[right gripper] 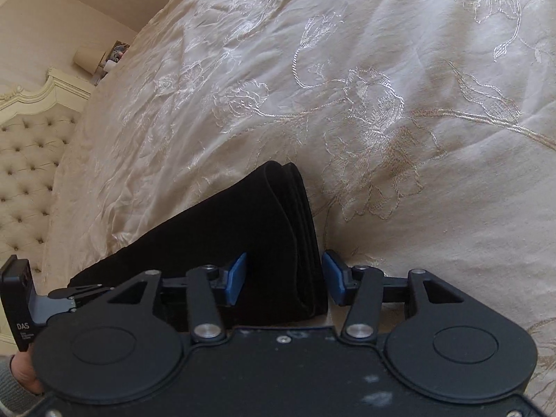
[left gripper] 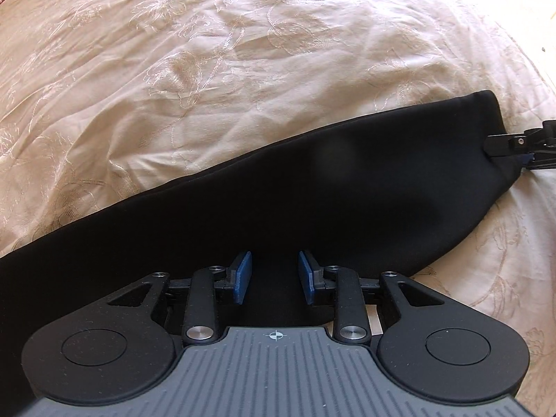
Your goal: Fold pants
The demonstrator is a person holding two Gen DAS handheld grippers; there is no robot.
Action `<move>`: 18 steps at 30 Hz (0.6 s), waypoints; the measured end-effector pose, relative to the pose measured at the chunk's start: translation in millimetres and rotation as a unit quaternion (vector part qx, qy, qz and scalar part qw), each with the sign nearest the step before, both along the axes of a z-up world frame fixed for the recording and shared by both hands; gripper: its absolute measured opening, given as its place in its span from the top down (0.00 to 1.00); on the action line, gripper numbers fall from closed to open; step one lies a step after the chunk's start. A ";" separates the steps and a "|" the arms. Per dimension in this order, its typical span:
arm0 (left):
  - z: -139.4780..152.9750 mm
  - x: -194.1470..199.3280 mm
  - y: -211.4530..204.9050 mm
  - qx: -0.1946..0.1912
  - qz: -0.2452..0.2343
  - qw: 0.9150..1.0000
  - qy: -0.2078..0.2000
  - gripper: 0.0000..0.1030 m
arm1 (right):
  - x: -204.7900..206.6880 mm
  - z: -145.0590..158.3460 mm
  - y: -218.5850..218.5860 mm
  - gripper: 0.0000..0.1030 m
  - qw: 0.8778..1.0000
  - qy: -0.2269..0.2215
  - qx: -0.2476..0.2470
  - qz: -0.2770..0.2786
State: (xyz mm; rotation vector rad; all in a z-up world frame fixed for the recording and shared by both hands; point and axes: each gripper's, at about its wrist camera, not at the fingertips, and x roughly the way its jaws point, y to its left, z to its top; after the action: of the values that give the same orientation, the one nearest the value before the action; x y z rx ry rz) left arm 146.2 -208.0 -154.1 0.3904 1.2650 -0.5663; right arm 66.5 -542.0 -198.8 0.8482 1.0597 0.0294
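Your black pants point(left gripper: 312, 191) lay folded into a long band across the cream embroidered bedspread point(left gripper: 208, 69), and everything below is placed against that band.

Left gripper point(left gripper: 274, 276): you pointed it steeply down over the band's near edge. Its blue fingers point(left gripper: 241, 276) stood slightly apart, black cloth showing between them. Whether the pads were pressing a fold could not be told from your left wrist view.

Right gripper point(right gripper: 284, 279): you had it at the band's end, where the stacked layers of the pants point(right gripper: 264, 236) showed as several edges. Its fingers point(right gripper: 236, 279) stood released: the left pad sat against the cloth, the right pad stood clear of the layered edge with a strip of bedspread point(right gripper: 382, 104) visible in the gap. In the left wrist view this gripper point(left gripper: 521, 147) met the band's far right end.

Beyond the band's other end, a tufted headboard point(right gripper: 27, 173) stood at the bed's head. Your left gripper point(right gripper: 24, 299) and your hand point(right gripper: 24, 371) showed at the frame's left edge.
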 end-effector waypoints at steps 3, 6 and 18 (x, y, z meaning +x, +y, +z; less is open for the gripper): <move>1.5 -2.4 -1.2 -0.003 -0.002 1.000 0.000 0.71 | 0.0 0.6 2.1 0.62 1.000 -0.002 -0.008 0.003; 6.5 0.3 -1.6 -0.004 0.000 1.000 0.003 0.71 | -1.3 9.6 14.0 0.80 0.999 -0.006 -0.029 0.013; 4.7 58.0 -15.2 -0.004 0.027 1.000 0.002 0.71 | -2.5 96.7 51.0 0.87 0.993 -0.065 -0.097 -0.008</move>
State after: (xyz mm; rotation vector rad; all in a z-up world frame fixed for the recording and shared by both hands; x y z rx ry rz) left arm 204.1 -223.2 -149.4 0.3469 1.2722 -0.5266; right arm 64.0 -491.0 -102.1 0.6699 0.9164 -0.0312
